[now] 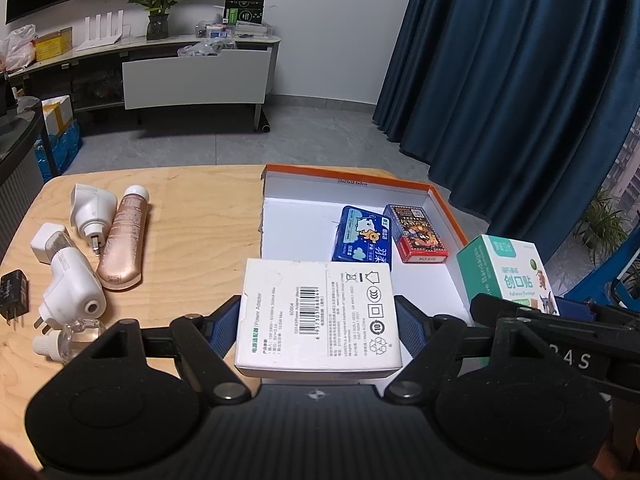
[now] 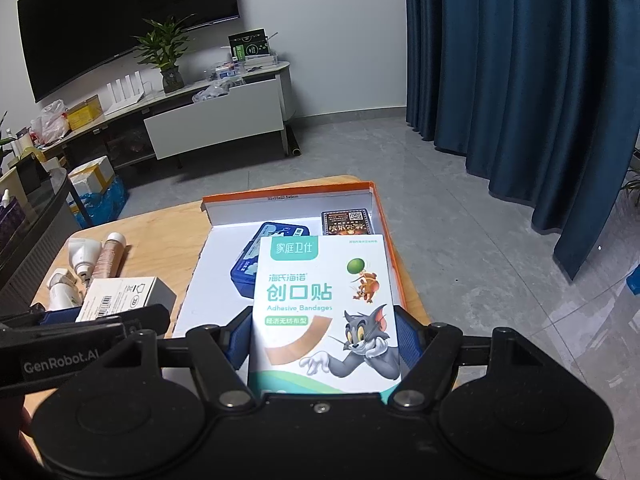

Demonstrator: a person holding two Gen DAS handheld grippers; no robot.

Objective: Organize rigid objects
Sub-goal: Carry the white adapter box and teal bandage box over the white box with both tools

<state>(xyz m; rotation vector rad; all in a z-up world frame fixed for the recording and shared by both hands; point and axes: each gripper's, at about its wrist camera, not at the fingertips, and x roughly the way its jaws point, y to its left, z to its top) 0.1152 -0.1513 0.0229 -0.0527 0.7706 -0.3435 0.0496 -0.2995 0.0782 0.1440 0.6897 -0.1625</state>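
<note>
We've got the power adapter box [image 1: 318, 318] clamped in our left gripper [image 1: 318, 322] and the bandage box [image 2: 326, 312] in our right gripper [image 2: 324, 338], so we lower both flat into the open orange tray [image 1: 448, 208] just ahead, clear of the two packs already there.

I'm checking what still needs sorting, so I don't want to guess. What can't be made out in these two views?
- Near part of the tray: in both views, hidden by the white adapter box in the left tool and the bandage box in the right tool.
- Card box: right view, mostly behind the bandage box.
- Black plug: left view, cut by the edge.
- Print on the blue pack: too small.
</note>
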